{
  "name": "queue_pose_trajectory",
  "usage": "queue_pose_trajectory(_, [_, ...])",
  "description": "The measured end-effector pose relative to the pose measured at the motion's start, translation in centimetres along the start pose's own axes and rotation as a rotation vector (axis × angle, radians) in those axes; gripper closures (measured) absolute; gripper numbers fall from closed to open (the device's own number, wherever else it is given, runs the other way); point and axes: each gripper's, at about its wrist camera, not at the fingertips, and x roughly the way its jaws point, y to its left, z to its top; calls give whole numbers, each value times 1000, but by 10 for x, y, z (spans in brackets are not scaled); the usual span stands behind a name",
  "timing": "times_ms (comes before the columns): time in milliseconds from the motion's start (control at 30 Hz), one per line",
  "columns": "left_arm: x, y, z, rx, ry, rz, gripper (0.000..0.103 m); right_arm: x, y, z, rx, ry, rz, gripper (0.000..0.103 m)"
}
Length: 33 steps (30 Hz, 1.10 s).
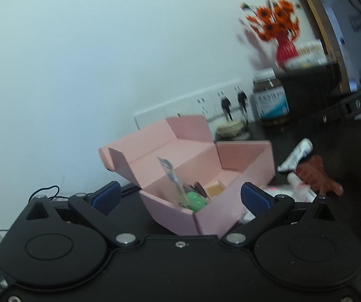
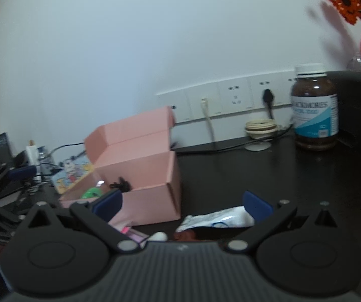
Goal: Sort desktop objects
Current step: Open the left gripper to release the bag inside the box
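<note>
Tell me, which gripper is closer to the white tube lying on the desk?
Right. The right gripper hangs open right over the white tube. The left gripper is at the pink box, with the tube off to its side.

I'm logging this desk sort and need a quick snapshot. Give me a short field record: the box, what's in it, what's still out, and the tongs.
box: pink box, lid open, on dark desk
inside: green thing, tan block, card
still out: white tube, red-brown comb
left tongs: open, empty
right tongs: open, empty, over the tube
</note>
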Motion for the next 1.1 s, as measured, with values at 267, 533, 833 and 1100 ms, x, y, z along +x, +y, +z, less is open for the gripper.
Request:
queue_pose_trajectory(267, [3,16,-1,-56,8,-24,0,4,23,3,-150,77,-102,1])
queue_pose_trajectory(533, [9,37,-6,-176,55,-9,0,4,102,37,-395,121,-102,1])
queue_pose_trajectory(833, [12,35,-5,-167,89,88,0,32,116,41,-349,211,-60,1])
queue_pose_trajectory(1100, [18,39,-6,-184,120,107,0,12,78,30,-269,179,-78,1])
